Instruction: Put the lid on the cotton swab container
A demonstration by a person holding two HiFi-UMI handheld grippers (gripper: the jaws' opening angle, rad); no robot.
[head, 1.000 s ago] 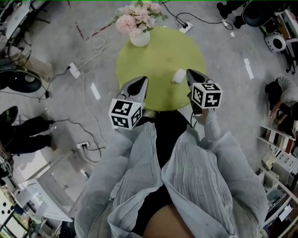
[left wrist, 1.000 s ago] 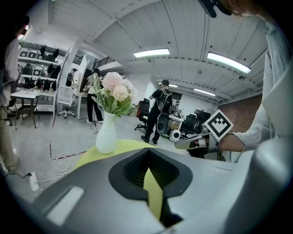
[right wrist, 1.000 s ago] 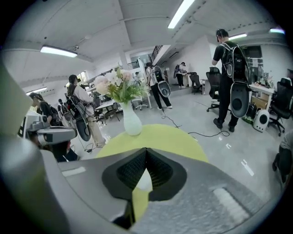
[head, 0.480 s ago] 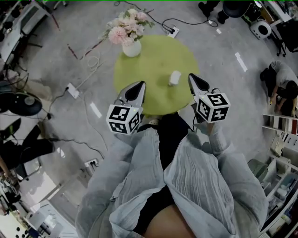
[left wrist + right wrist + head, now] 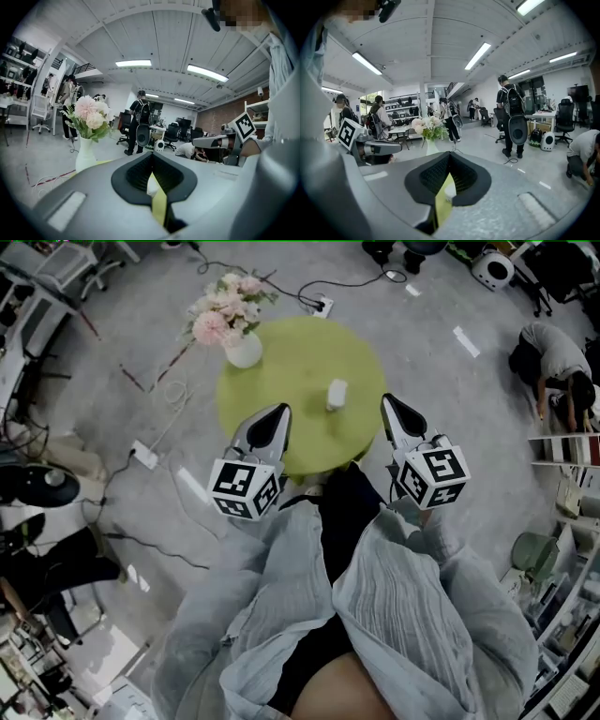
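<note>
While both tools hang low over the near side of the round yellow-green table (image 5: 281, 371), each has its jaws pressed together at the tips and grips nothing. The left gripper (image 5: 278, 414) sits above the table's near-left part, and the right gripper (image 5: 387, 403) is at its near-right rim. In each gripper view, only a thin slit below the closed tips shows a strip of the green top and a sliver of white.

That white thing is the cotton swab container (image 5: 336, 395). It stands upright near the middle of the table, slightly to the right, between the two grippers and apart from both. Whether its lid is on cannot be told.

A white vase (image 5: 243, 352) of pink and cream flowers (image 5: 223, 310) stands at the table's far-left edge. On the grey floor beyond the table's far edge lie cables (image 5: 349, 282) and a power strip (image 5: 322, 306). Well off to the table's right, a person (image 5: 553, 357) crouches on the floor.
</note>
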